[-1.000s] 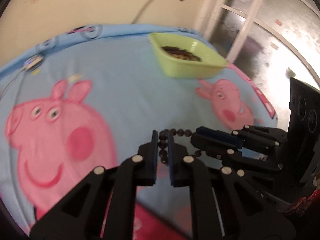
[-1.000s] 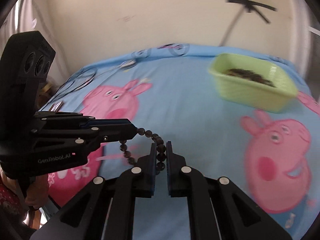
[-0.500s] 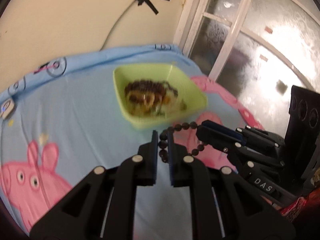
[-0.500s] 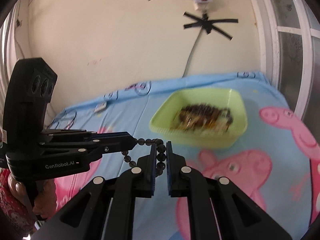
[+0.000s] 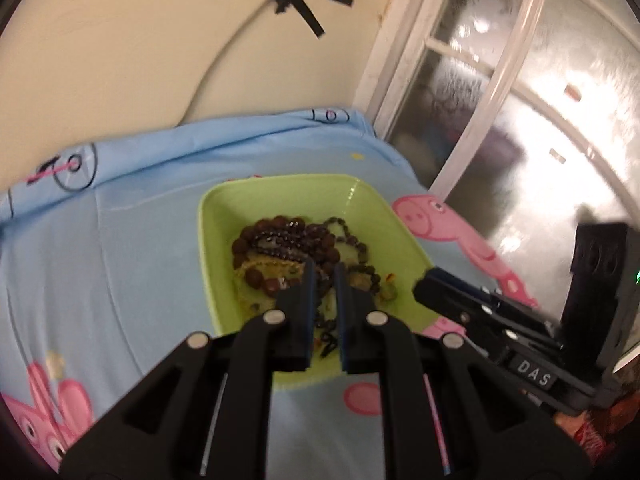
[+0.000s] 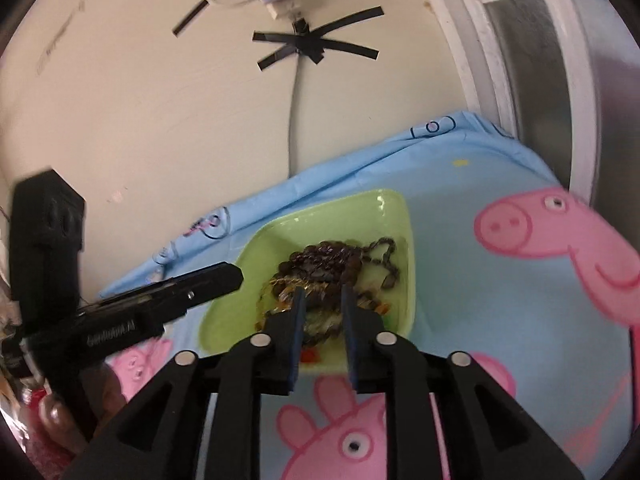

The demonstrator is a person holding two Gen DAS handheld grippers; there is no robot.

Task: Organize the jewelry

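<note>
My left fingers (image 5: 298, 308) cover the near side of the tray (image 5: 216, 240). Dark beads (image 5: 288, 236) show in the gap between them, but I cannot tell whether they are gripped or lie loose in the heap. In the right view the heap is smeared and no strand can be told apart. The hand (image 6: 52, 412) is cut by the edge. Behind the frosted window (image 5: 500, 140) there are only blurs.
</note>
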